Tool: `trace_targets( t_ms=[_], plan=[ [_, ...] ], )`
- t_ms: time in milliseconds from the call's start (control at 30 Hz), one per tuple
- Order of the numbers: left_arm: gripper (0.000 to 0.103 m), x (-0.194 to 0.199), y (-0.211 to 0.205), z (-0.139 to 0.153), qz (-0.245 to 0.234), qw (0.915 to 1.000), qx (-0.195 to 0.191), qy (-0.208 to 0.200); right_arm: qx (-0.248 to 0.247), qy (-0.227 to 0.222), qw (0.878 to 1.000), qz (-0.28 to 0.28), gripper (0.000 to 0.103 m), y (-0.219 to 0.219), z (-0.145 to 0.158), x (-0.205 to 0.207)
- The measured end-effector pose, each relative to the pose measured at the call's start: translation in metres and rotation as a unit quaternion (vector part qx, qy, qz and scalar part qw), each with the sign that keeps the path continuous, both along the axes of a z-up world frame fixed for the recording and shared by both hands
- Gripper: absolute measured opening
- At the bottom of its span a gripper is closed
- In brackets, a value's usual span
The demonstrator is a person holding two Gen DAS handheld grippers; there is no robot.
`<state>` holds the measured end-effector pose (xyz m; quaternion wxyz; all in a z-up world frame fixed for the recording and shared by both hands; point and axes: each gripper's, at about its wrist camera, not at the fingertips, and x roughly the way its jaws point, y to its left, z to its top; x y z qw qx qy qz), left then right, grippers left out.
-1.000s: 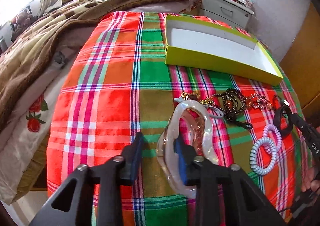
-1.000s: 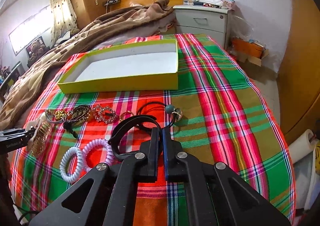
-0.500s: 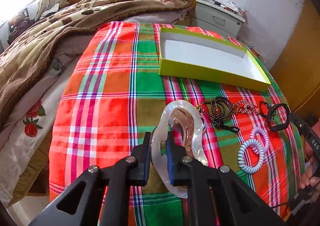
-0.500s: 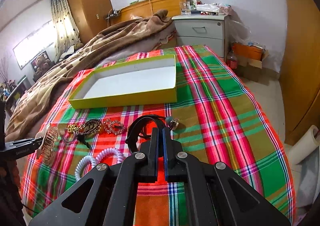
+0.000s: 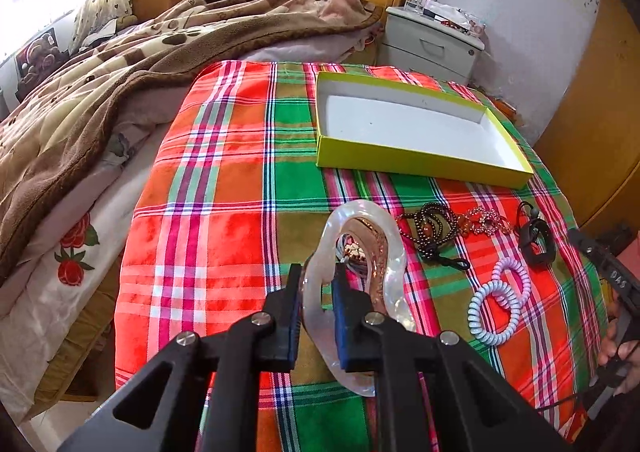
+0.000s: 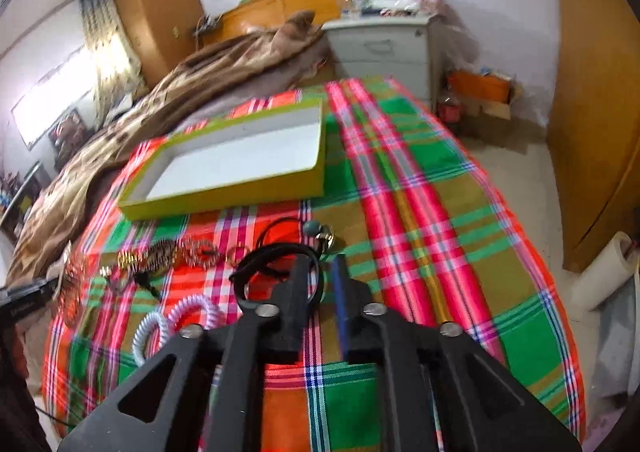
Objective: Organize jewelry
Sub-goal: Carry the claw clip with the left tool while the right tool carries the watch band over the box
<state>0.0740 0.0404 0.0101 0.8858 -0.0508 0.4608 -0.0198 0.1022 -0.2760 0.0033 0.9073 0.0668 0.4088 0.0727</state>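
Observation:
My left gripper (image 5: 316,284) is shut on the rim of a pearly wavy dish (image 5: 394,252) that holds small jewelry, lifted above the plaid cloth. The yellow-green box (image 5: 420,162) with a white inside lies farther back; it also shows in the right wrist view (image 6: 224,200). My right gripper (image 6: 324,276) hangs slightly open and empty above a black band (image 6: 272,256). Dark beads (image 5: 434,226), a sparkly bracelet (image 5: 484,218), and spiral hair ties (image 5: 498,304) lie on the cloth.
A brown blanket (image 5: 140,64) covers the bed to the left. A grey nightstand (image 5: 432,46) stands behind the box. A wooden door (image 6: 592,92) is on the right. The cloth's front edge drops off near me.
My left gripper closed on the dish rim and lifted it. My right gripper rose, tilted, and its jaws parted a little.

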Motion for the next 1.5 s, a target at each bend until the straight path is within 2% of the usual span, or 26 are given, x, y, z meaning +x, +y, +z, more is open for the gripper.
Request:
trace_targets(
  t_ms=[100,267,367,400,900,1267,1333,1500],
  plan=[
    [0.015,0.000,-0.002,0.001,-0.003,1.0000,-0.002,-0.002,-0.006,0.017,1.000,0.021,0.025,0.008,-0.008,0.007],
    [0.015,0.001,-0.002,0.003,-0.007,1.0000,-0.002,-0.001,-0.020,0.034,0.999,0.015,0.025,0.013,-0.016,0.012],
    [0.015,0.002,-0.001,0.006,-0.008,1.0000,-0.001,-0.003,-0.034,0.029,0.999,0.014,0.006,0.013,-0.014,0.010],
    [0.015,0.003,-0.001,0.007,-0.008,1.0000,-0.001,-0.003,-0.034,0.030,0.999,0.015,0.005,0.013,-0.013,0.009],
    [0.015,0.025,-0.005,0.029,-0.028,0.9994,-0.004,-0.019,-0.005,-0.011,1.000,0.013,0.004,0.009,0.028,0.013],
    [0.015,0.073,-0.011,0.045,-0.046,0.9983,-0.014,-0.032,0.002,-0.033,0.999,0.012,0.004,0.017,0.057,0.064],
    [0.015,0.081,-0.013,0.048,-0.049,0.9981,-0.008,-0.037,0.000,-0.034,0.999,0.012,0.004,0.017,0.059,0.075],
    [0.015,0.108,-0.015,0.048,-0.048,0.9979,-0.021,-0.038,0.002,-0.021,1.000,0.007,0.004,0.018,0.055,0.107]
  ],
)
